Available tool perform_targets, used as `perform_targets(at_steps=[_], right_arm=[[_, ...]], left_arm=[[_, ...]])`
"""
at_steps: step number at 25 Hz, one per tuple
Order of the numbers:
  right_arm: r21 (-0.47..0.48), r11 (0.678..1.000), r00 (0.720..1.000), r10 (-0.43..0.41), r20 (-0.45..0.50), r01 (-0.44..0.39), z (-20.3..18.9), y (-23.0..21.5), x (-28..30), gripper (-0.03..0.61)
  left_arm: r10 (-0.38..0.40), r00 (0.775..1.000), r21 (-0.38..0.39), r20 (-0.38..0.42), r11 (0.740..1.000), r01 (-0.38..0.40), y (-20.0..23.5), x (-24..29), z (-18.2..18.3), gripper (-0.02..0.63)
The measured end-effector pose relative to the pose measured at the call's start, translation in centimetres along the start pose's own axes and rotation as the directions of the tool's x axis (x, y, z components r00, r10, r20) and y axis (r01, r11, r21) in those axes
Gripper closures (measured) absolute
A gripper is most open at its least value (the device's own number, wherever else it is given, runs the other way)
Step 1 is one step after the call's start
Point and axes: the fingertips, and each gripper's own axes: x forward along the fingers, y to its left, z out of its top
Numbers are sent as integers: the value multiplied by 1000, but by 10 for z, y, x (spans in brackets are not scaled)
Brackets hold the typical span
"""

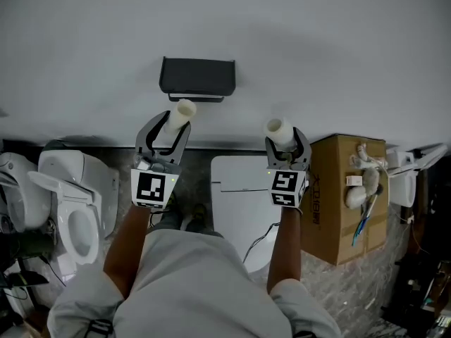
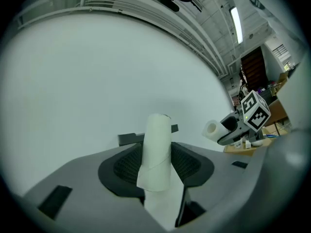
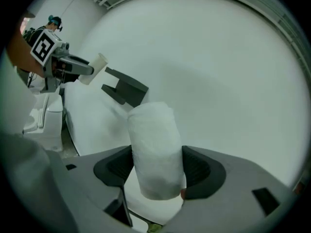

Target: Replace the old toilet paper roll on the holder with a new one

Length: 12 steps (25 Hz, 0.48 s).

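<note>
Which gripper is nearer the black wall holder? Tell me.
Left. The left gripper, holding the cardboard tube, sits just below the holder; the right gripper, holding the new roll, is lower and rightward.

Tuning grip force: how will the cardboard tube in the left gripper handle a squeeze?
Cardboard tube looks thin-walled and hollow, so probably light and easily crushed by the left gripper. Round, so likely to roll if set down.

Black holder [image 1: 197, 77] on a pale grey-white wall [image 1: 317, 48], cream cardboard tube [image 1: 182, 114], white paper roll [image 1: 277, 130], grey left gripper [image 1: 174, 123] and right gripper [image 1: 287, 141] with black-and-white patterned marker cubes, brown box [image 1: 338, 210], white toilet [image 1: 70, 210]
</note>
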Motion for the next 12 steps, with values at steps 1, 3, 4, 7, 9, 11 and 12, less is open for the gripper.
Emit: perform_targets(at_steps=[1,3,4,7,9,11,12], right_arm=[[-38,999,1000,6,-5,-6,2,3,7,264],[-117,993,1000,17,-16,-18,7,11,21,265],[-153,988,1000,20,-21,-23,10,15,28,265],[-249,968,999,25,-25,-30,20,26,45,265],[-323,946,999,30,-29,-38,28,37,55,265],[-390,919,998,42,-36,-53,33,48,66,265],[-417,907,998,47,-37,-58,36,53,70,265]], left_arm=[[16,1000,3,-7,1000,-16,6,-3,-2,405],[47,997,13,-61,999,-47,20,-10,-11,405],[64,996,17,-69,998,-63,26,-12,-13,405],[108,993,19,-50,994,-108,44,-20,-10,405],[134,987,28,-87,991,-132,54,-28,-16,405],[154,984,36,-87,988,-151,62,-34,-17,405],[162,982,41,-97,987,-158,65,-37,-18,405]])
